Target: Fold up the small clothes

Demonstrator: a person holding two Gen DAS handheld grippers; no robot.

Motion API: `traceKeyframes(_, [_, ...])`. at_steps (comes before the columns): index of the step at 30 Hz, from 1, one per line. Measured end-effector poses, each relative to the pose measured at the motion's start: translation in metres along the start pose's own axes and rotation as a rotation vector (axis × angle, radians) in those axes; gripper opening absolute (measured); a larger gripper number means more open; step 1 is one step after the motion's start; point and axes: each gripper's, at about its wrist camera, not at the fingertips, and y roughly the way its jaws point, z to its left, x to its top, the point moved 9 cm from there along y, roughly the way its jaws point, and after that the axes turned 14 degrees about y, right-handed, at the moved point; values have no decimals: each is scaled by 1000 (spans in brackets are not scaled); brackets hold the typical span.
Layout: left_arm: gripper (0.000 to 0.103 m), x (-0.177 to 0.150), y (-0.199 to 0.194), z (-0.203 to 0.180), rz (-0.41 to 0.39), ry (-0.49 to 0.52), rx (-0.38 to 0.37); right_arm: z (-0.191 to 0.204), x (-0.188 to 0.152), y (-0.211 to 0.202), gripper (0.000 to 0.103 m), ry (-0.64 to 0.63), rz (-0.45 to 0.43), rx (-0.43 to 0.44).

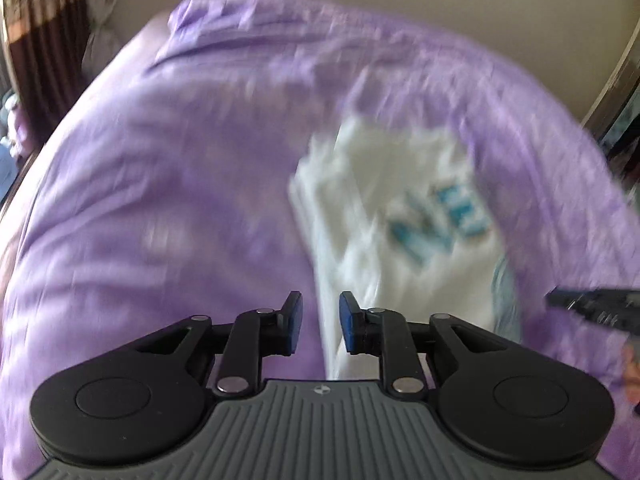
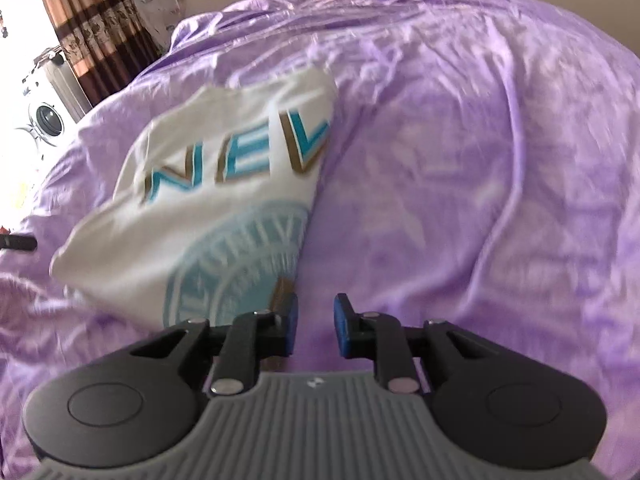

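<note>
A white T-shirt (image 2: 208, 208) with teal letters and a pale blue round print lies folded lengthwise on the purple bedspread (image 2: 460, 184). In the blurred left wrist view the T-shirt (image 1: 392, 208) lies ahead and to the right. My left gripper (image 1: 320, 320) is open and empty, its fingers just above the shirt's near left edge. My right gripper (image 2: 316, 320) is open and empty, at the shirt's near right edge, over the bedspread. The right gripper also shows at the right edge of the left wrist view (image 1: 596, 304).
The bedspread (image 1: 180, 184) is wrinkled and covers the whole bed. Brown patterned curtains (image 2: 100, 28) hang at the back left. A white appliance (image 2: 44, 120) stands left of the bed. A beige wall lies behind the bed.
</note>
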Motion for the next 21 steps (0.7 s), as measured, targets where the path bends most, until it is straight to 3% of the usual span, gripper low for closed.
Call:
traceKeyframes(4, [30, 41, 27, 14, -47, -55, -18, 23, 38, 19, 17, -38, -17, 32])
traceKeyframes(11, [30, 85, 95, 30, -49, -116, -15, 61, 106, 63, 17, -96, -39, 41])
traceKeyframes(14, [30, 103, 123, 37, -63, -144, -56, 71, 133, 86, 17, -102, -52, 54])
traceKeyframes(18, [30, 112, 160, 42, -65, -216, -172, 82, 154, 117, 17, -126, -48, 88])
traceKeyframes(21, [30, 109, 185, 50, -45, -270, -189, 84, 161, 142, 16, -147, -31, 78])
